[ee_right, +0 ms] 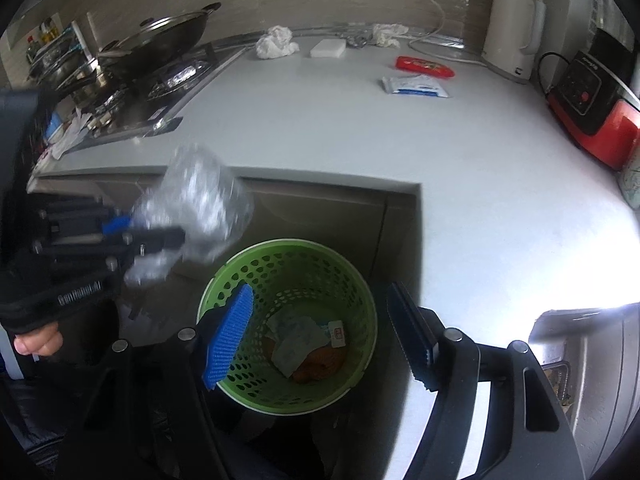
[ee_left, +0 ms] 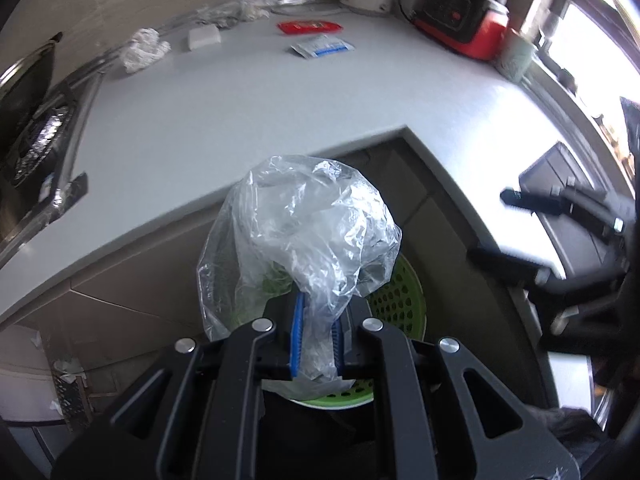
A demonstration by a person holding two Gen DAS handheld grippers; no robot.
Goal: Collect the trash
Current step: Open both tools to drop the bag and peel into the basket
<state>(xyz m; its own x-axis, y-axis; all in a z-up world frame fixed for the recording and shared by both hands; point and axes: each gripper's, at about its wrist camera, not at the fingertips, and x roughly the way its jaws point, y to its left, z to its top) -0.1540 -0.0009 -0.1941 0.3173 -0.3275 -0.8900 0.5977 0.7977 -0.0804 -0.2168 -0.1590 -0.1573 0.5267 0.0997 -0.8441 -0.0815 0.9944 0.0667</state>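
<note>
Clear plastic bag (ee_left: 308,224): a crumpled, see-through film that looks near weightless and quite limp; it bunches where squeezed and billows loose above. It hangs in the air over the green basket (ee_right: 288,320), below the edge of the worktop (ee_left: 240,120).
Handling: likely slippery and springy, so a pinch on a gathered fold should serve better than one on a single flat layer; nothing about it seems breakable, though it may drift on release.
Hold point: the gathered neck of the bag sits between the blue pads (ee_left: 298,336).
Left gripper (ee_left: 316,340): clamped tight on the bag's neck, pointing steeply down toward the basket; a thumb shows under its handle in the right wrist view.
Right gripper (ee_right: 320,332): jaws standing well apart with nothing between them, also angled steeply down, right above the basket's mouth.
Basket contents: paper scraps and something orange lie at the bottom.
Left on the worktop: a red wrapper (ee_right: 424,67), a white-and-blue packet (ee_right: 416,86), crumpled tissue (ee_right: 276,42) and a white block (ee_right: 328,48), all well apart from both claws.
</note>
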